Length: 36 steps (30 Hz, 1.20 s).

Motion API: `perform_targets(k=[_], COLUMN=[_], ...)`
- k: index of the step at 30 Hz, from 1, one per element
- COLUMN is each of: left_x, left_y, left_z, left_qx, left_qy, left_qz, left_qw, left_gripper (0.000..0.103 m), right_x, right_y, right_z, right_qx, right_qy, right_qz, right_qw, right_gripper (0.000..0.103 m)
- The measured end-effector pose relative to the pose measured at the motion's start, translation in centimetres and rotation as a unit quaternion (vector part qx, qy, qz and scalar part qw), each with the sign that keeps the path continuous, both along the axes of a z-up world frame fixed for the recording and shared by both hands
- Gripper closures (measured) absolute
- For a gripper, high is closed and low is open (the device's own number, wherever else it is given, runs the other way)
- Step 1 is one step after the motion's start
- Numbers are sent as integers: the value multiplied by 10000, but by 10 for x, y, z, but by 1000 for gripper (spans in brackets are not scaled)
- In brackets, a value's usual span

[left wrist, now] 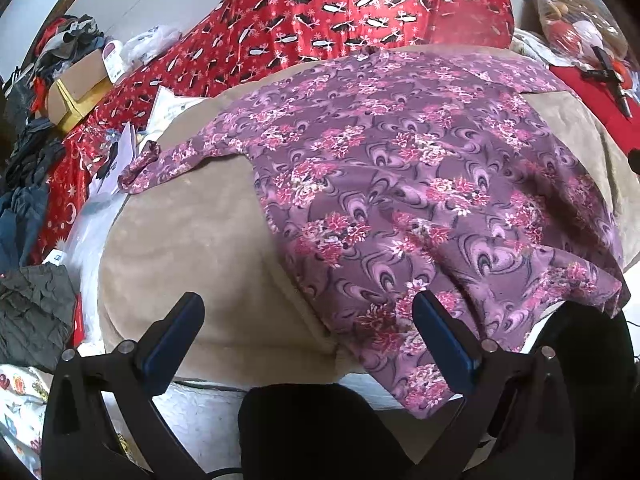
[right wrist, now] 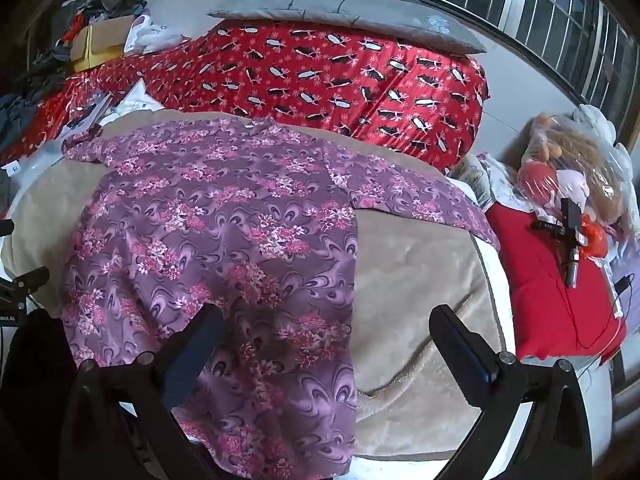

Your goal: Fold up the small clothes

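A purple floral shirt (left wrist: 400,184) lies spread flat on a beige blanket (left wrist: 192,248), collar at the far side, sleeves out to both sides. It also shows in the right wrist view (right wrist: 224,232). My left gripper (left wrist: 308,312) is open and empty, just above the shirt's near left hem corner. My right gripper (right wrist: 326,326) is open and empty above the shirt's near right hem edge, over the beige blanket (right wrist: 420,280).
A red patterned quilt (right wrist: 340,80) is piled behind the shirt with a grey pillow (right wrist: 340,8) on top. A red cushion (right wrist: 552,292) with a black tool and a bagged toy sit at right. Clothes and a cardboard box (left wrist: 80,88) clutter the left.
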<state>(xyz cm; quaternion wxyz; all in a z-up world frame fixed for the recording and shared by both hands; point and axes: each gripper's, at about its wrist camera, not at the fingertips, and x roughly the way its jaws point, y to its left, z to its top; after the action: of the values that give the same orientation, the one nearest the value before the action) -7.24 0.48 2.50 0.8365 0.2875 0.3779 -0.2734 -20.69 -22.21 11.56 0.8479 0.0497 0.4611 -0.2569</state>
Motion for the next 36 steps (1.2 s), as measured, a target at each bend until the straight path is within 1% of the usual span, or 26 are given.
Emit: perform_targets(k=[7,17,36], left_x=[0,2,-5], left_y=[-2,-13,-25], left_z=[2,0,-1], left_qx=[-68,-43,-88], left_qy=[97,237,295], left_qz=[29,10,-133], left_qw=[9999,9997,9994], left_gripper=[0,0,0], right_x=[-2,-1,0], right_y=[1,-6,-14], right_z=[1,-2,-10], right_qx=[-30,-18,112], right_qy=[-62,-54,-46], right_qz=[4,1,1], right_qw=[10000,10000,9999], right_gripper=[0,0,0])
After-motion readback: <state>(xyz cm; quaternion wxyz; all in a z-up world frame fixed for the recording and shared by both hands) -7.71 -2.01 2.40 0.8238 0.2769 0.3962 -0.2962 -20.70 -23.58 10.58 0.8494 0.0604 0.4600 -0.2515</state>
